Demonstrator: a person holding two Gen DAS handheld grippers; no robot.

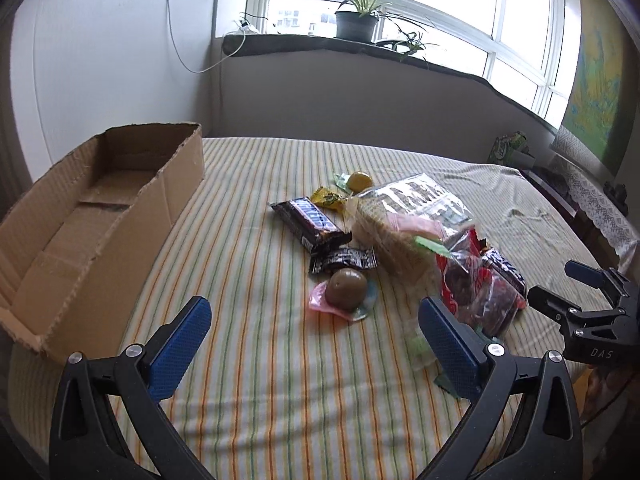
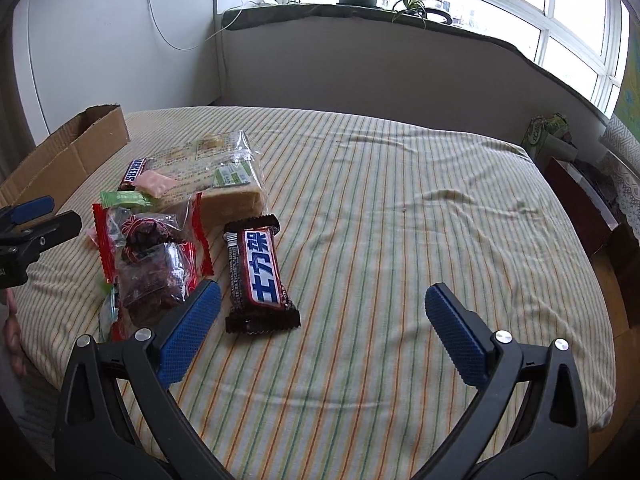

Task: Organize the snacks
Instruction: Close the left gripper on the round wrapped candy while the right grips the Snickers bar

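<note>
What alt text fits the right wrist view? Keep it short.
An open right gripper hovers over a striped tablecloth, just right of a chocolate bar. More wrapped snacks are piled to the left, near a cardboard box.

A green wrapper (image 1: 420,346) lies blurred, perhaps partly behind the fingers (image 1: 448,340).

Chocolate bar (image 2: 259,273), centre-left of the right wrist view: brown wrapper, white panel with blue Chinese characters "士力架".

Second chocolate bar (image 2: 133,173), left of the right wrist view, partly under a clear bag: letters "ICKERS" readable. The same bar (image 1: 311,220) at centre of the left wrist view: blue lettering, blurred.

Right gripper (image 1: 565,285), right edge of the left wrist view: "DAS" in pale letters on its black body.

Clear bag (image 2: 216,160): small print, unreadable.
</note>
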